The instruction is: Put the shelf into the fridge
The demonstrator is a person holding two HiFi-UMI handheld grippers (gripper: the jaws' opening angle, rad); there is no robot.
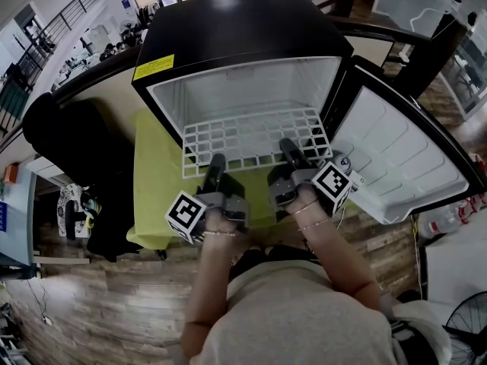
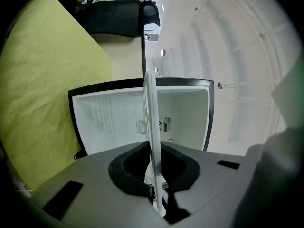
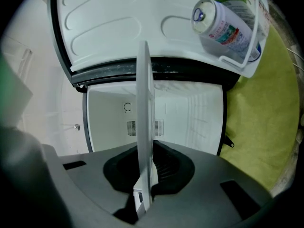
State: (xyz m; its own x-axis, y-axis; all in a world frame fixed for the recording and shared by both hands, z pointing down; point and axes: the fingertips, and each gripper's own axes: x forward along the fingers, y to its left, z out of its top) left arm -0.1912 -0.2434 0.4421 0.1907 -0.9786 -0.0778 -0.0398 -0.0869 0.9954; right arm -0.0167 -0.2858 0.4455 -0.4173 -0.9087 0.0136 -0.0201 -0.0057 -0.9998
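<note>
A white wire shelf (image 1: 255, 139) lies level in front of the open mouth of the small black fridge (image 1: 236, 36), its far edge at the white interior. My left gripper (image 1: 214, 164) is shut on the shelf's near edge at the left. My right gripper (image 1: 290, 150) is shut on the same edge at the right. In the left gripper view the shelf (image 2: 151, 122) shows edge-on, clamped in the gripper (image 2: 154, 182), with the fridge interior (image 2: 180, 118) straight ahead. The right gripper view shows the shelf (image 3: 144, 118) the same way, pinched in that gripper (image 3: 142, 189).
The fridge door (image 1: 396, 158) stands swung open to the right, with a drinks can (image 3: 225, 25) in its rack. The fridge rests on a yellow-green cloth (image 1: 156, 181). A black chair (image 1: 68, 150) stands at the left, and a fan (image 1: 468, 329) at the bottom right.
</note>
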